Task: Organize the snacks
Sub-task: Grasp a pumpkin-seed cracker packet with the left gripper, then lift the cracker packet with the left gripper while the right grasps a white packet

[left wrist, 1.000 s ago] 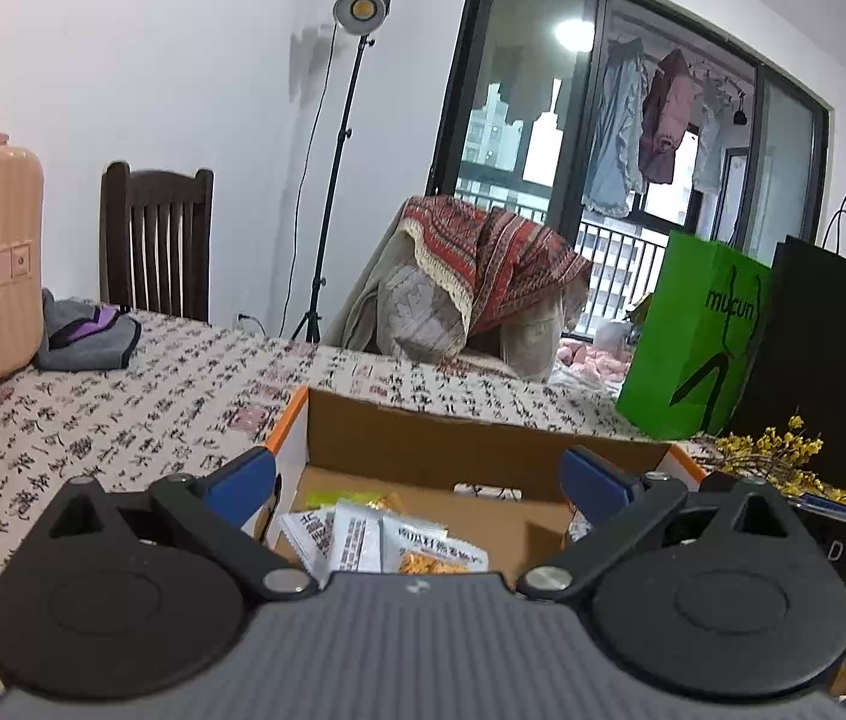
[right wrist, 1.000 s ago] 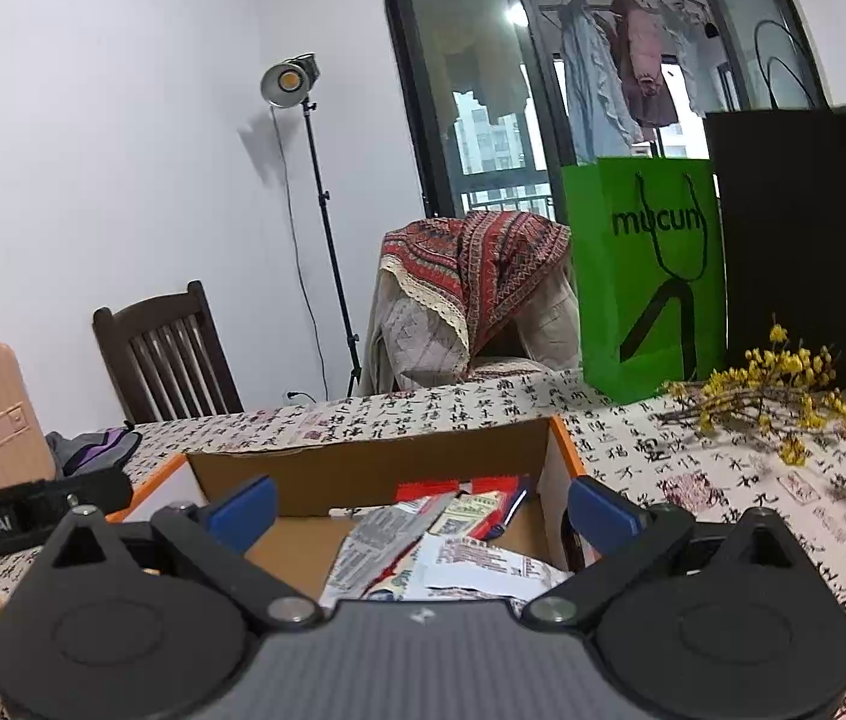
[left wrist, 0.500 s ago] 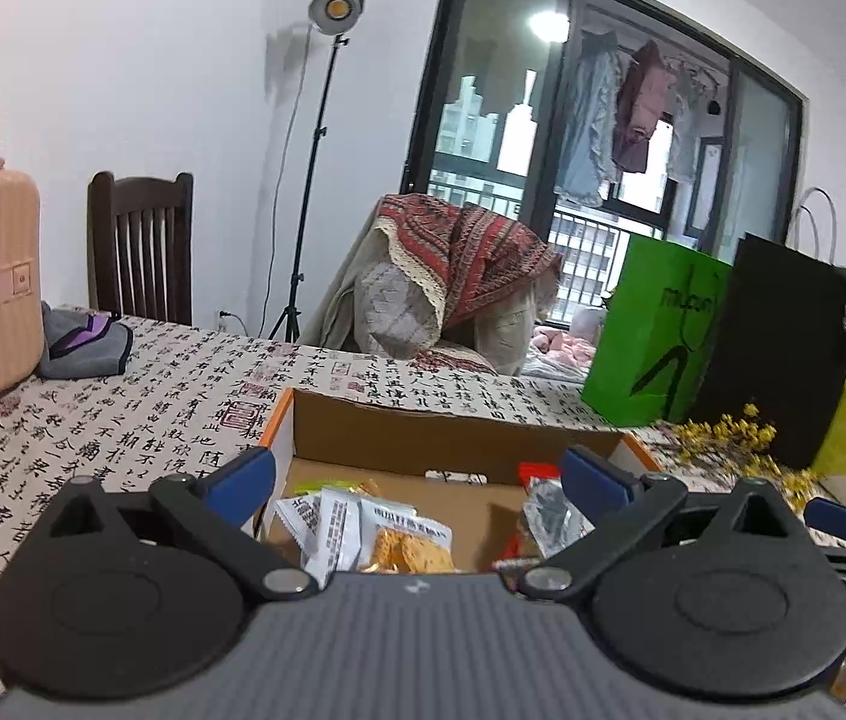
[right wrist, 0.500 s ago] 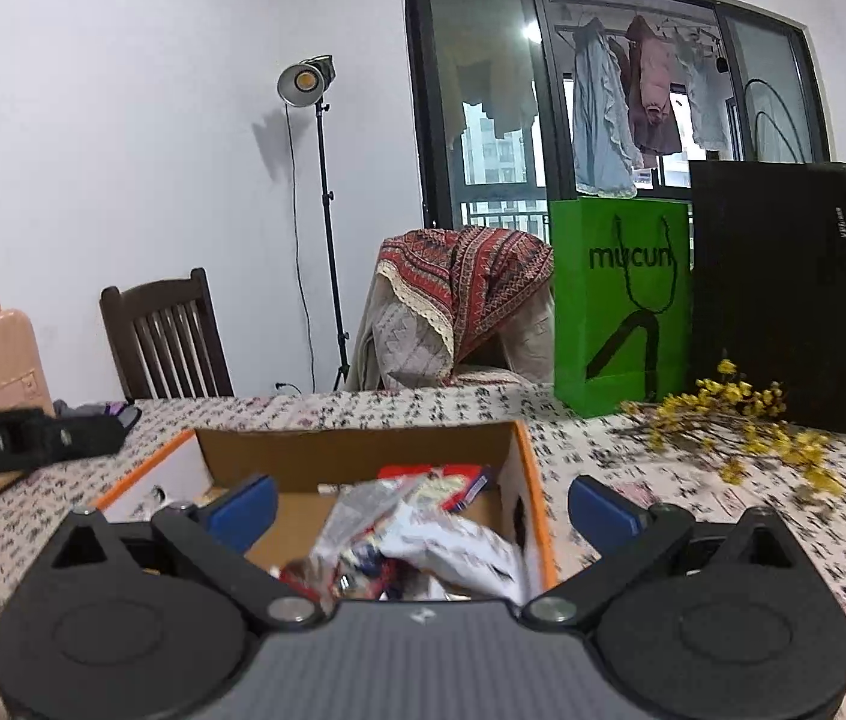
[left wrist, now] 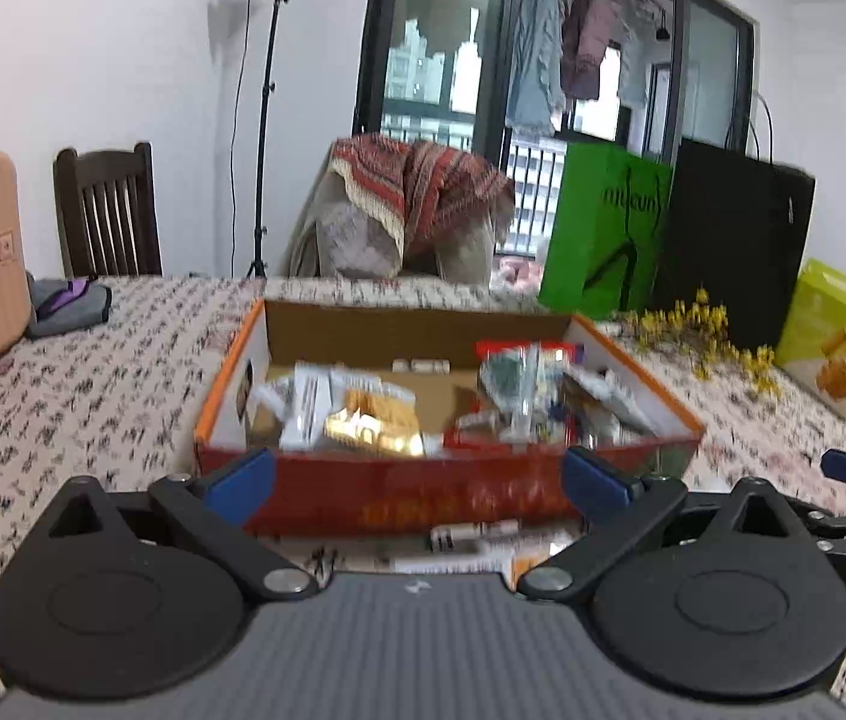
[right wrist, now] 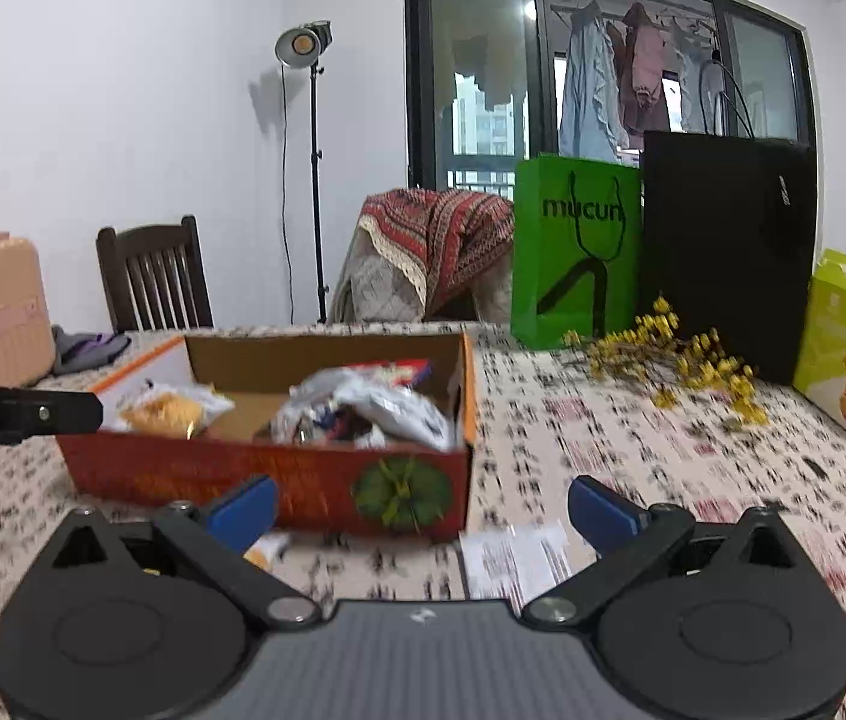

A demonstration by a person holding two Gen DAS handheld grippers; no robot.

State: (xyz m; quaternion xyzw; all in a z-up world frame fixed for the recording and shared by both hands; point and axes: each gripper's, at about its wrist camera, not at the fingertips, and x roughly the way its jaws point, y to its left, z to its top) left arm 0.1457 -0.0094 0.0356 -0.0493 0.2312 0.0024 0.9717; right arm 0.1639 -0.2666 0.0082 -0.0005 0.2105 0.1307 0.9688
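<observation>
Left wrist: left gripper (left wrist: 417, 483) wide, empty, in front of the cardboard box (left wrist: 447, 495) w/ snack packets (left wrist: 375, 414) inside; loose packets (left wrist: 471, 543) on the table just beside the box front.

Right wrist: right gripper (right wrist: 420, 510) wide, empty, near a white packet (right wrist: 516, 555). Risk: flat packet may slip from the fingers or get shoved under the box.

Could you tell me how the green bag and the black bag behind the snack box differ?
The green bag is shorter and shows dark lettering; the black bag is taller and wider, and any print on it is too small to read. The green bag stands left of the black bag. Both stand upright on the table.
</observation>
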